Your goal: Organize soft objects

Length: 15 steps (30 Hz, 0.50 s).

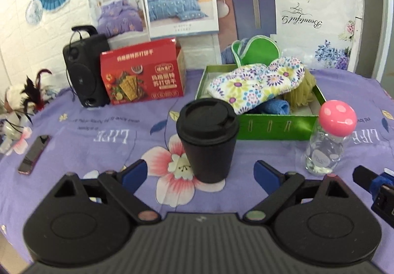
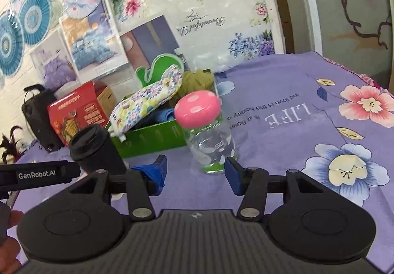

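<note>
The worktop (image 1: 73, 131) is spread with a lilac flowered cloth, and toward its far edge sits a green tray (image 1: 270, 126) heaped with the soft things: a flowered oven mitt (image 1: 256, 83) draped across the top, a folded blue cloth (image 1: 275, 106) tucked under it at the tray's near wall, a yellow-green mesh sponge (image 1: 301, 91) at the right side, and a green mitt (image 1: 256, 50) standing up at the back. In front of the tray stands a black lidded cup (image 1: 208, 138), upright, and off to its right a clear glass bottle with a pink spotted cap (image 1: 330, 136). A red cracker box (image 1: 142, 72) and a black speaker (image 1: 85, 69) line the far left, with a phone (image 1: 34, 154) lying flat near the left edge.

The left gripper (image 1: 199, 170) hangs with its jaws spread wide, the cup sitting in line between them but untouched. The right gripper (image 2: 194, 170) has its jaws partway apart and empty, the bottle (image 2: 209, 131) standing just beyond the blue pads (image 2: 232, 175), clear of them.
</note>
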Each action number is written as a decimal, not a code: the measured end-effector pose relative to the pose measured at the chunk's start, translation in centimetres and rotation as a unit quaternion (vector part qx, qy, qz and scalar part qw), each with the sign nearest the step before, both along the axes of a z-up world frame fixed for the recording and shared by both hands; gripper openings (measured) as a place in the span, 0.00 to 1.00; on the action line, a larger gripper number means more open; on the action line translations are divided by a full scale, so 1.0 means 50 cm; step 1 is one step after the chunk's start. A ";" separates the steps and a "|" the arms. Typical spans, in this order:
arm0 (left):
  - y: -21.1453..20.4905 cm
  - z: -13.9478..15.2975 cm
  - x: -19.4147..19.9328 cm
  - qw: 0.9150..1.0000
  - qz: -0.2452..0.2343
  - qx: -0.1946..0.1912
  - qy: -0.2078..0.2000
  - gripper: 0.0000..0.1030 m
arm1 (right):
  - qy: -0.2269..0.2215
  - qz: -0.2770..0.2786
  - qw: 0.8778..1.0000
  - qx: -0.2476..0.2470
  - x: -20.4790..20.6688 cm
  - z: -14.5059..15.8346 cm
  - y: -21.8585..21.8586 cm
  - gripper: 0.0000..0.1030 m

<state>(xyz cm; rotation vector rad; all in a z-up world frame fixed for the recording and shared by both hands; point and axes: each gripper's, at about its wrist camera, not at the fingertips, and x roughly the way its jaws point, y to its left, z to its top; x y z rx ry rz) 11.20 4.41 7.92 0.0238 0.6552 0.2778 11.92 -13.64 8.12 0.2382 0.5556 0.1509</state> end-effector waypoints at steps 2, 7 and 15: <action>-0.007 -0.012 -0.006 1.000 0.008 0.008 0.003 0.91 | -0.005 -0.002 1.000 0.007 -0.014 -0.006 -0.010 0.36; -0.020 -0.080 -0.024 0.999 0.003 0.010 0.045 0.91 | 0.020 0.004 0.999 0.028 -0.050 -0.047 -0.016 0.36; -0.015 -0.111 -0.061 0.999 0.008 -0.002 0.052 0.91 | 0.026 0.024 0.999 -0.007 -0.074 -0.058 0.014 0.36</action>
